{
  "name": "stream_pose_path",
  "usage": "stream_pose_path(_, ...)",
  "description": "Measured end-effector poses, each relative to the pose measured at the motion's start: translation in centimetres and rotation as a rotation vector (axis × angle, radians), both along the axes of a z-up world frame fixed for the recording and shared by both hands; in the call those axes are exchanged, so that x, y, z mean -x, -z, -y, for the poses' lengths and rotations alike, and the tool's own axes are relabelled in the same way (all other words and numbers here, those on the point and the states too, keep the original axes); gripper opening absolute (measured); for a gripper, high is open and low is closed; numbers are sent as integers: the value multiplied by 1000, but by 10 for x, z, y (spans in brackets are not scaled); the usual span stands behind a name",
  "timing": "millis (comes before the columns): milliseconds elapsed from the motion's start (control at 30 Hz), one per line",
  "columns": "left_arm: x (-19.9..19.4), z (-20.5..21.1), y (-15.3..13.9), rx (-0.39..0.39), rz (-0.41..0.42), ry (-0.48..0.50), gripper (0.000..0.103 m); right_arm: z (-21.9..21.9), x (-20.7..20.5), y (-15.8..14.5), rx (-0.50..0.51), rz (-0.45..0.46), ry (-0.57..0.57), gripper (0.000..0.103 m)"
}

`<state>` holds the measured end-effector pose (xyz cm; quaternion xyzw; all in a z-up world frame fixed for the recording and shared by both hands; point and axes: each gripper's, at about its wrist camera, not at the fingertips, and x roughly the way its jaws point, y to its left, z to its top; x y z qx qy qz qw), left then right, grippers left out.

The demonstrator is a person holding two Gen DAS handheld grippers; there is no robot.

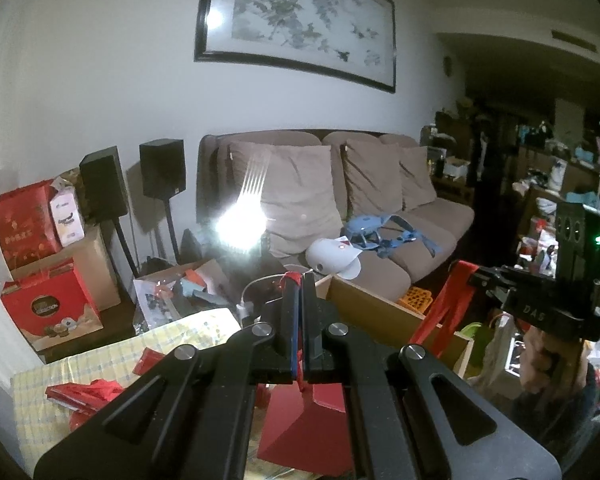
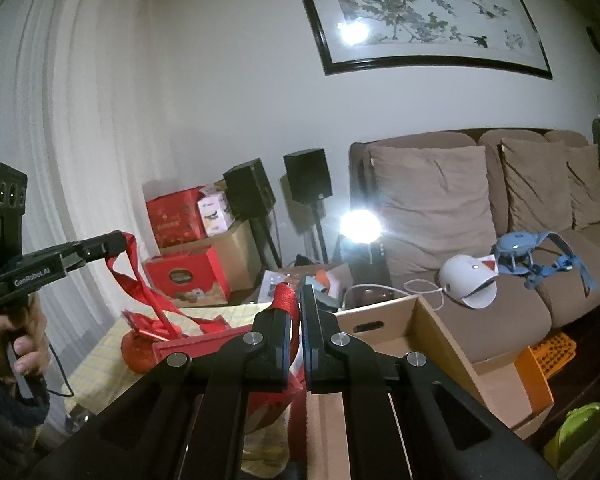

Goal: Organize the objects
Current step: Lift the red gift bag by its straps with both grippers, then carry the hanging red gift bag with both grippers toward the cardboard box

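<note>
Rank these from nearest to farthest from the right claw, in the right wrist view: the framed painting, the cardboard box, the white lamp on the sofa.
1. The cardboard box, just right of the right claw.
2. The white lamp, on the sofa seat behind the box.
3. The framed painting, high on the wall, farthest.

Open cardboard box (image 2: 432,344) at lower centre-right of the right wrist view — interior looks bare, top unobstructed. Left of it the yellow checked tabletop (image 1: 100,364) is cluttered: red box (image 2: 204,342), red packets (image 1: 80,394), red ribbon (image 2: 140,284) strung across mid-left. Behind the table, stacked red gift boxes (image 1: 48,312) and speaker stands (image 1: 120,232) block the left; sofa (image 2: 500,308) walls off the right.
</note>
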<state>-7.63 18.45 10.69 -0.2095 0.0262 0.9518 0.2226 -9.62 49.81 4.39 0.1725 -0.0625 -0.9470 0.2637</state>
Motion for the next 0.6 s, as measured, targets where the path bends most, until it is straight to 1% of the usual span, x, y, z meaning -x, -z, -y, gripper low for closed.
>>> stream_pose_path(367, 5, -14, 6, 2, 23, 38, 1, -12, -3, -4, 14, -8, 26, 3)
stream_pose_path(600, 8, -19, 4, 7, 28, 54, 1, -12, -5, -6, -5, -14, 30, 3)
